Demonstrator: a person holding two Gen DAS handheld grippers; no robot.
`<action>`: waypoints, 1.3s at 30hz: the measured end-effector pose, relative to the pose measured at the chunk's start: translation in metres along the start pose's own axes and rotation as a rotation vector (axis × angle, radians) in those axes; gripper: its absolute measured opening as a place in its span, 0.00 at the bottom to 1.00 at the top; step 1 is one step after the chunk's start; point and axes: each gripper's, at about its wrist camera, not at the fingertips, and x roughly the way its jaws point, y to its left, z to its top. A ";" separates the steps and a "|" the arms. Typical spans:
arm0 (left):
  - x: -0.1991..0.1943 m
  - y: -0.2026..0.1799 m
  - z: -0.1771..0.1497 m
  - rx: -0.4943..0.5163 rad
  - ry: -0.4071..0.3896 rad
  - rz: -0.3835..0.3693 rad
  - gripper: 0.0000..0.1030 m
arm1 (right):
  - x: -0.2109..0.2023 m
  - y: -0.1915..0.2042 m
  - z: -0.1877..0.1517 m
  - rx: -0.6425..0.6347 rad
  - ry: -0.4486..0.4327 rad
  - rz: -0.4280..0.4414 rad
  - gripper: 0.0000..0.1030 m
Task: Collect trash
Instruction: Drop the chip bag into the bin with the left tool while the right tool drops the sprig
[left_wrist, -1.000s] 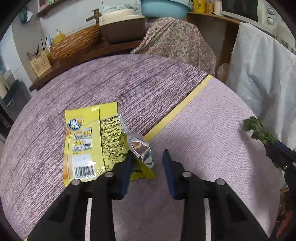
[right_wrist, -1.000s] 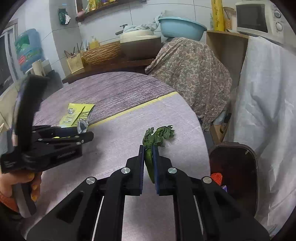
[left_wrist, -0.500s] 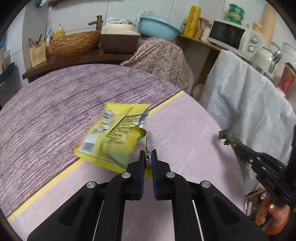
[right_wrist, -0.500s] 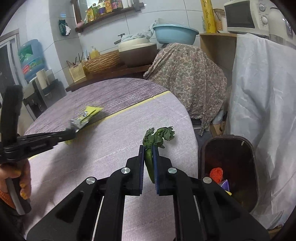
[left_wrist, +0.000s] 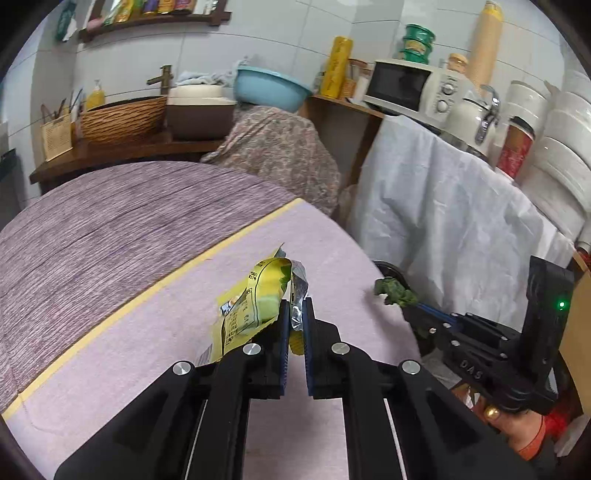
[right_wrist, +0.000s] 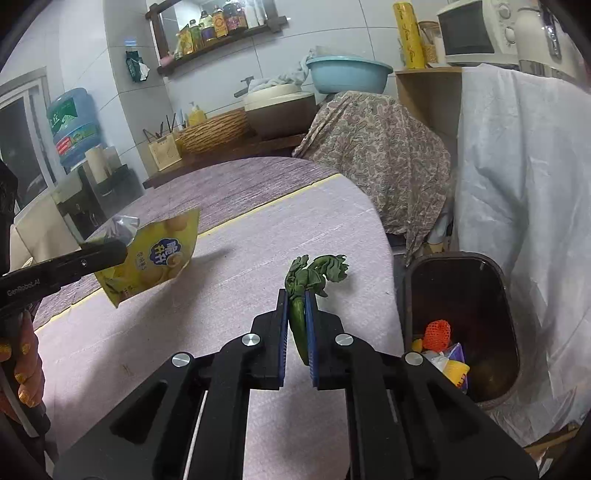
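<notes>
Standing beside the round table, the dark trash bin already holds an orange net and bright wrappers, so part of the collecting looks done. What shows of the tabletop has no litter lying on it. Both last pieces are lifted, not yet dropped: the left tool pinches the yellow snack bag above the table, and the right tool is clamped on a wilted green vegetable scrap near the bin.

Both hand-held grippers clamped, raised
</notes>
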 end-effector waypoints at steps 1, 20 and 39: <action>0.000 -0.006 0.000 0.009 -0.005 -0.005 0.08 | -0.003 -0.003 -0.001 0.008 -0.003 -0.001 0.10; 0.079 -0.157 0.032 0.159 0.055 -0.202 0.08 | -0.027 -0.138 -0.029 0.181 -0.002 -0.251 0.10; 0.223 -0.230 0.003 0.203 0.313 -0.166 0.27 | 0.062 -0.223 -0.085 0.334 0.204 -0.264 0.22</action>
